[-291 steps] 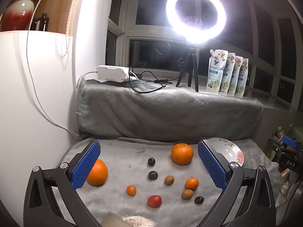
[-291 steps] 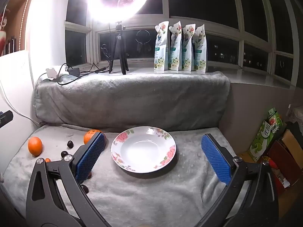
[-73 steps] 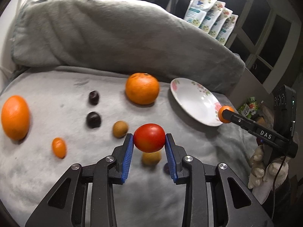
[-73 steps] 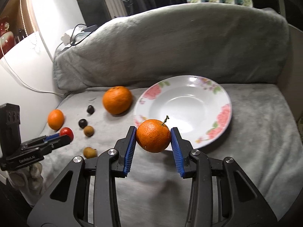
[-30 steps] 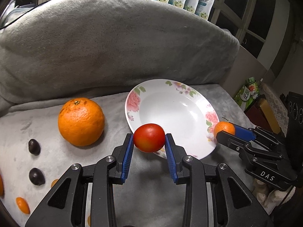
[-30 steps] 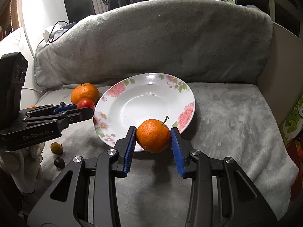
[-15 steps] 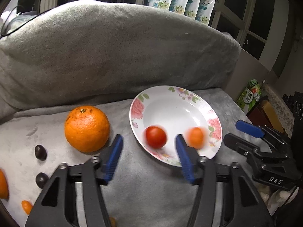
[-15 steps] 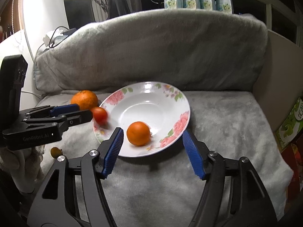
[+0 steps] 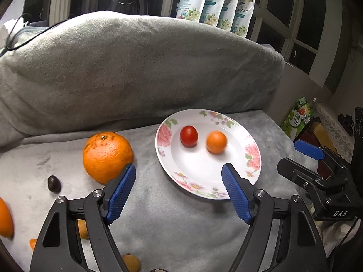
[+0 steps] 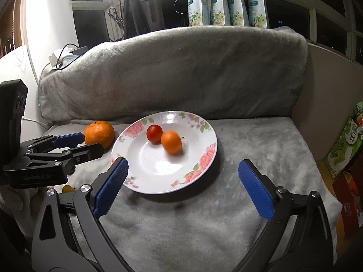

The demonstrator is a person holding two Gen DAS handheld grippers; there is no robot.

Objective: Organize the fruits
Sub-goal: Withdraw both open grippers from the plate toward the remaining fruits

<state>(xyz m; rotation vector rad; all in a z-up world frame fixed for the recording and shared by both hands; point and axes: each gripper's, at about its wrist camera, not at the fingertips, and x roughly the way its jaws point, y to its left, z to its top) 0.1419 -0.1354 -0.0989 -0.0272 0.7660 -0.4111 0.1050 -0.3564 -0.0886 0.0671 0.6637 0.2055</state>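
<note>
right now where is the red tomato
In both wrist views the red tomato lies in the floral plate, left of the small orange.

The left gripper (image 9: 178,188) has black angular plastic arms, each tipped with a blue ridged pad and fixed with silver round-headed screws. At the left edge of the right wrist view its black body bears pale "GenRobot.AI" lettering. The right gripper (image 10: 182,182) is built alike: black arms, blue textured pads, silver screws. At the right edge of the left wrist view its body reads "DAS".
</note>
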